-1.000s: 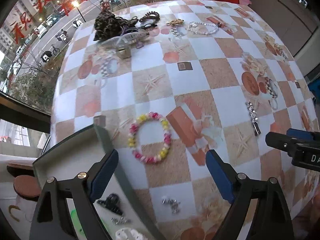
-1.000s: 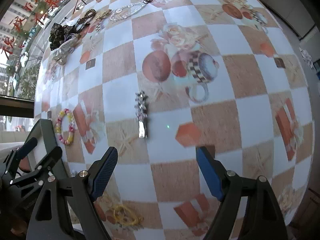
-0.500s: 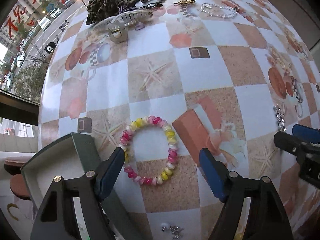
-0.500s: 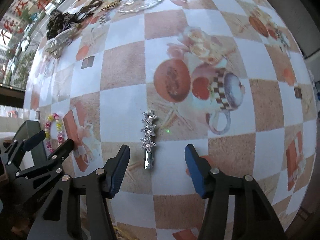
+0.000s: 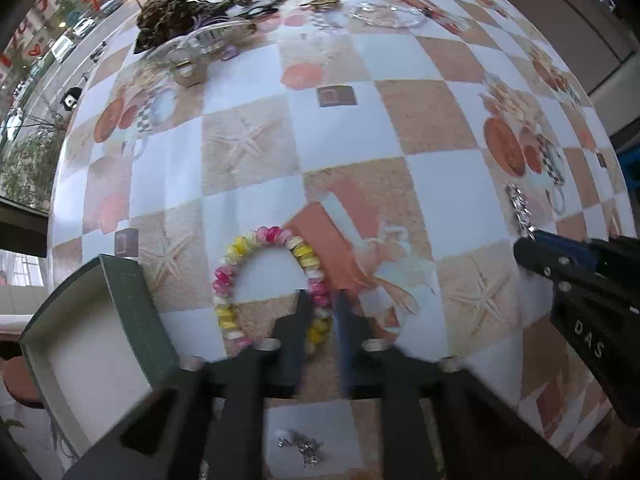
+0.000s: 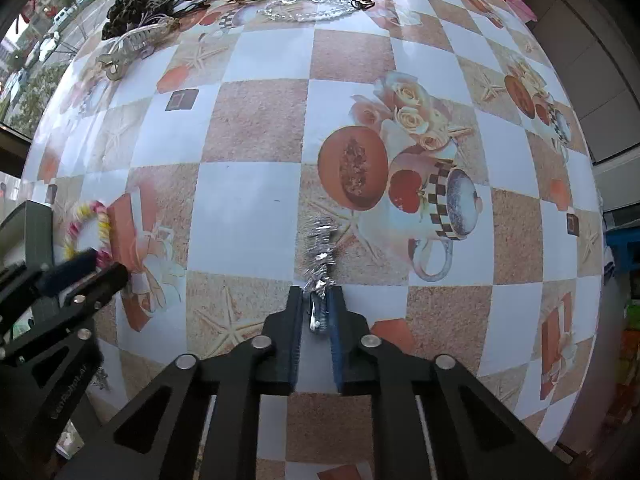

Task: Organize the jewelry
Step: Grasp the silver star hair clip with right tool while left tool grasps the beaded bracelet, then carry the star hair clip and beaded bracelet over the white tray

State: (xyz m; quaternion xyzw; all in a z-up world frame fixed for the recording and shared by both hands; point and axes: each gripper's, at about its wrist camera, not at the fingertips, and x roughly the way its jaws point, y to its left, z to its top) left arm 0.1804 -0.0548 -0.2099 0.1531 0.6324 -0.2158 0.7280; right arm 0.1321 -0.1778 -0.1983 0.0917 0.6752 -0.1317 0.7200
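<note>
Left wrist view: the left gripper (image 5: 323, 312) points straight down at the surface (image 5: 360, 120), its black arms meeting at the lower centre of the frame, the jaws drawn in on the right-hand side of the beaded bracelet (image 5: 264, 280), pinching that strand. The bracelet is a loop of glossy, rounded pink, yellow and white beads, lying just right of the open box (image 5: 92, 332), a dark green, square-cornered case with a pale lining at the lower left. A small cluster of silvery metal bits (image 5: 304, 446) lies at the bottom of the frame, below the jaws.

Right wrist view: the right gripper (image 6: 316, 312) also points down, at the lower centre; its jaws, faced with ribbed blue pads, are closing on the lower end of the silver chain piece (image 6: 320, 256), a short, jagged, shiny metal strip running up the frame from between them. The surface is covered with a smooth printed cloth of white and sandy checks with starfish, melon and cup motifs. At the upper left lie a dark knotted cord heap (image 6: 132, 4) and a clear-bead chain (image 6: 316, 4)
</note>
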